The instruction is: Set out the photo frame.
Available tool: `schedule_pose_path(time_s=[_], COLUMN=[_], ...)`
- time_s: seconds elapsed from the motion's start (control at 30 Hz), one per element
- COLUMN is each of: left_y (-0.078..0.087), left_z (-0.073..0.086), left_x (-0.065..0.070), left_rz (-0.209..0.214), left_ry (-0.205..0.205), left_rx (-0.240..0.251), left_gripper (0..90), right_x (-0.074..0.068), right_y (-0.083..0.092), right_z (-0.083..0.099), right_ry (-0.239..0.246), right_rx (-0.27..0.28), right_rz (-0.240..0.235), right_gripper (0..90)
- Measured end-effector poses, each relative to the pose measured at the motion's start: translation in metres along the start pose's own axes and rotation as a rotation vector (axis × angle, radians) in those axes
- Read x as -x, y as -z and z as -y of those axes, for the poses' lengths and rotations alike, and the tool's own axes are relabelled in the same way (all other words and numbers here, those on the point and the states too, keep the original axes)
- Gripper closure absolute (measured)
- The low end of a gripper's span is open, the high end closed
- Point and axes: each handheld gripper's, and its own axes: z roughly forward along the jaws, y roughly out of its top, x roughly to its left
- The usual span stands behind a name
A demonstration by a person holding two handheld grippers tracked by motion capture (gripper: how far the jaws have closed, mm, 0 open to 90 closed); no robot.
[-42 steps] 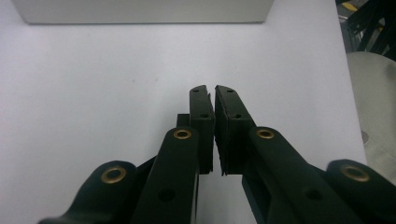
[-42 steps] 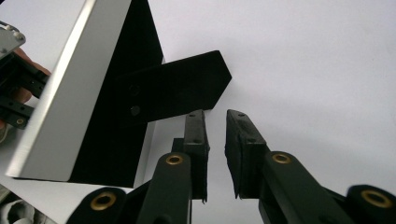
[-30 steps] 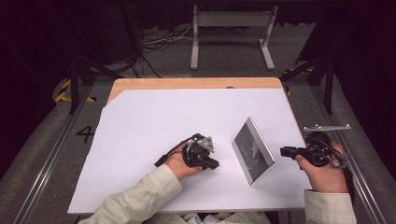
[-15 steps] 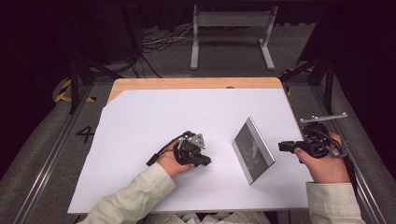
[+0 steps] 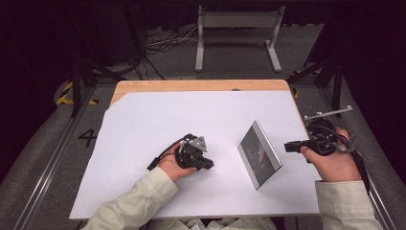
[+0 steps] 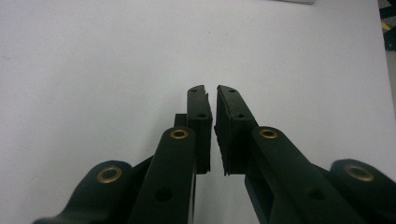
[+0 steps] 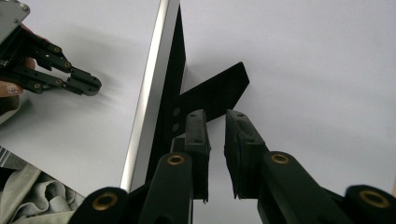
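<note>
On the white sheet (image 5: 158, 120) that covers the table, a silver-edged picture frame (image 5: 259, 153) stands tilted on its rear prop, right of centre and toward the near edge; its dark face is turned to the left. Left gripper (image 5: 207, 164): held low over the sheet to the left of the frame and apart from it, tips pointing right toward it. In the left gripper view its pads (image 6: 201, 126) stand close together with a narrow slit between them, bare white sheet beyond, nothing pinched; they have just been opening slightly. Right gripper (image 5: 288, 146): held at the right edge of the sheet, tips pointing left at the back of the frame, just beside it without contact. In the right gripper view its pads (image 7: 198, 140) are likewise nearly together with a slim gap, empty, and beyond them rise the frame's bright metal edge (image 7: 149, 93) and its black prop (image 7: 219, 91); the left gripper lies farther off at upper left.
</note>
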Motion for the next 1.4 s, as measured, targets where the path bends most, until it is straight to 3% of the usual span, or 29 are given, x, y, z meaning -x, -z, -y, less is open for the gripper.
schedule_pose_path(time_s=[0.17, 0.5, 1.13, 1.4], left_y=[0.0, 0.003, 0.007, 0.008], left_z=[0.001, 0.006, 0.011, 0.012], left_x=[0.0, -0.002, -0.004, -0.005], left_rz=[-0.001, -0.009, -0.017, -0.025], left_ry=[-0.001, 0.024, 0.027, 0.032], left_rx=[0.0, 0.001, 0.002, -0.006], left_gripper=[84.3, 83.6, 83.5, 83.4], right_x=[-0.004, -0.009, -0.024, -0.029], right_y=[-0.001, 0.0, -0.001, -0.005], right_z=[-0.007, -0.017, -0.032, -0.035], right_ry=[-0.002, -0.004, -0.012, -0.044], right_rx=[-0.051, -0.079, -0.131, -0.158], right_rz=[0.005, -0.003, -0.012, -0.009], right_gripper=[78.4, 78.2, 77.0, 73.4])
